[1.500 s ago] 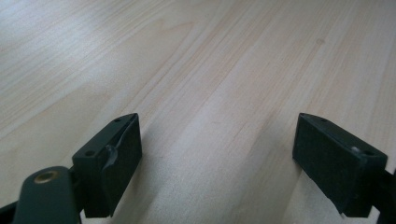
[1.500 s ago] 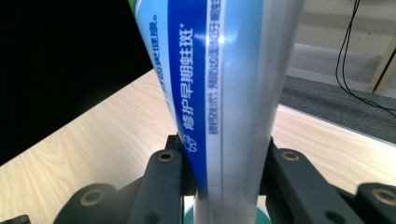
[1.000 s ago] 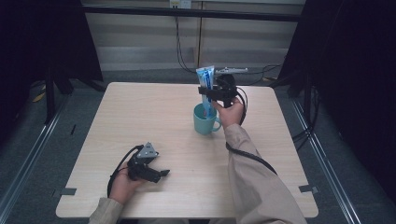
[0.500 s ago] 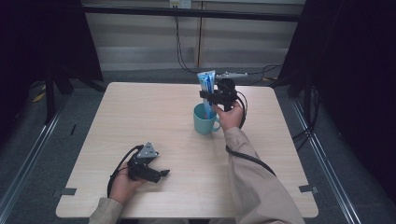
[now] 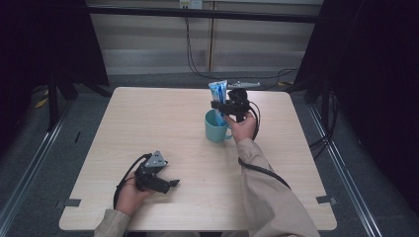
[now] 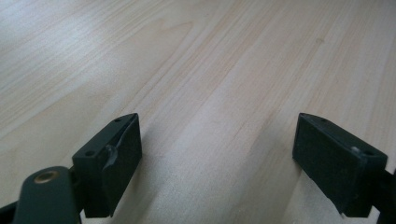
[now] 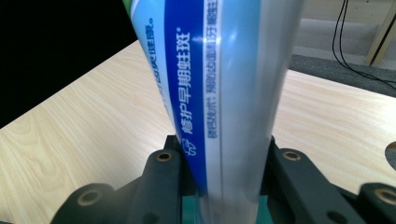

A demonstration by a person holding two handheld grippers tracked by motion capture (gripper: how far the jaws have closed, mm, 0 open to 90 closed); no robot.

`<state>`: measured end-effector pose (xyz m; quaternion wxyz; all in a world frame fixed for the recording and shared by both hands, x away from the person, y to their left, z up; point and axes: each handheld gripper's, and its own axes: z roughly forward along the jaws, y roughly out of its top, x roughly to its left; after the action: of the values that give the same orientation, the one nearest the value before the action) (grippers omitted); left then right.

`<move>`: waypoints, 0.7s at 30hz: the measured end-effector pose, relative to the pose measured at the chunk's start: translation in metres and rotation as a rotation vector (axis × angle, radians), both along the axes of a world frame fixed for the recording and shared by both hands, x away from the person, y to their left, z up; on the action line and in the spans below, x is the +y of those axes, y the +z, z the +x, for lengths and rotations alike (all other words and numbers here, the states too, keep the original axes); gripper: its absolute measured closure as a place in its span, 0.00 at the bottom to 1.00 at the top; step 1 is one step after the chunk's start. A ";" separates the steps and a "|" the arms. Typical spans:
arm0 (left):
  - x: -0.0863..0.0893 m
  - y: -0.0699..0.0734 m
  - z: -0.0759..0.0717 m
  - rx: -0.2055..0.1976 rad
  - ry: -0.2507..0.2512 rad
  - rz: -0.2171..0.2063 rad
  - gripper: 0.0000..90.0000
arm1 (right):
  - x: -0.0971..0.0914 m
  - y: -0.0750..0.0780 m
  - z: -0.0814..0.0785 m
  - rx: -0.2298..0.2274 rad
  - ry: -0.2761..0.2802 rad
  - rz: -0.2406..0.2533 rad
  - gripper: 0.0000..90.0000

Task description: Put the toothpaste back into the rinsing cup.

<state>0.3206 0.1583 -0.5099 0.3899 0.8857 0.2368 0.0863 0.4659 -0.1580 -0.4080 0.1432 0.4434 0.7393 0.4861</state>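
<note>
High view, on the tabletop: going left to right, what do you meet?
Left gripper, jaws open, resting near the front edge → teal mug → right gripper, shut on the upright blue toothpaste tube over the mug; these overlap, so their order is unclear.

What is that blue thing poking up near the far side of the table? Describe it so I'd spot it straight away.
Start at the pale wooden table and look toward its far edge for the teal mug. Standing upright over the mug, clamped in the jaws of the right gripper, is a toothpaste tube: blue and white, printed with lettering, the tallest thing there.
</note>
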 end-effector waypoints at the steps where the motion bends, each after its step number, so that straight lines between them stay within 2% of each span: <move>1: 0.000 0.000 0.000 0.000 0.000 0.000 0.17 | 0.000 -0.001 0.000 0.001 0.000 -0.001 0.80; 13: 0.000 0.000 0.000 0.000 0.000 0.000 0.17 | 0.003 -0.010 -0.001 0.015 0.003 -0.033 0.80; 21: 0.000 0.000 0.000 0.001 0.001 0.000 0.17 | 0.003 -0.015 -0.001 0.026 0.002 -0.037 0.80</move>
<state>0.3204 0.1583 -0.5099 0.3896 0.8857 0.2373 0.0859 0.4646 -0.1551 -0.4229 0.1410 0.4463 0.7504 0.4667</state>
